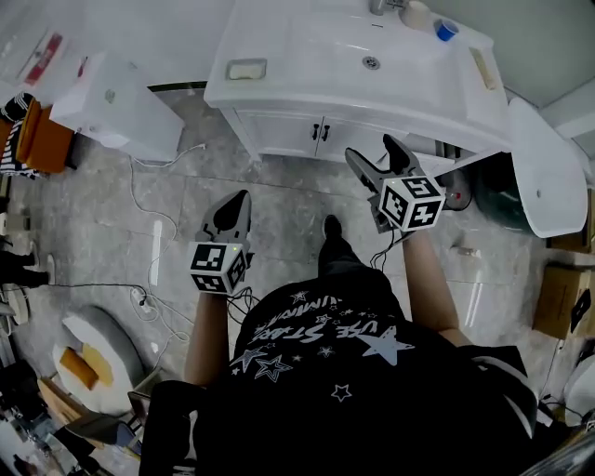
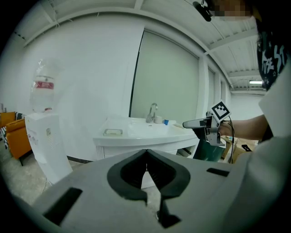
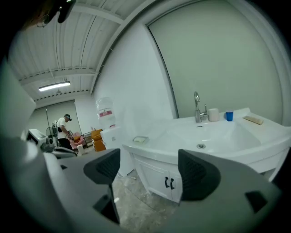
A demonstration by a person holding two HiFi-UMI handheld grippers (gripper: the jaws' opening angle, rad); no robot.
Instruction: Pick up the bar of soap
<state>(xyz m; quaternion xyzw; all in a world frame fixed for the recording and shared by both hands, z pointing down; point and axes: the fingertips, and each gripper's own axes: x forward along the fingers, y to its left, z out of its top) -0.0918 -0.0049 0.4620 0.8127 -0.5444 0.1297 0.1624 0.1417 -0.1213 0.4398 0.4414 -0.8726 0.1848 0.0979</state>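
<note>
Soap, a pale rectangular bar [image 1: 247, 69], is lying on the white washbasin [image 1: 279, 93] corner. Left gripper [image 1: 244, 195] fingers are touching, empty; right gripper [image 1: 371, 149] fingers are gaping wide.

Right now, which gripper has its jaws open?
The right gripper: its jaws stand wide apart with nothing between them, only the sink cabinet showing beyond. The left gripper differs: its jaws meet at the tips, empty.

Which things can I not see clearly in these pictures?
- Soap dish: too small in every view to tell if soap lies in it.
- Faucet: head view, cut off by the top edge.
- Bottle: left gripper view, blurred.
- Flat item beside the basin: right gripper view, too small to name.
</note>
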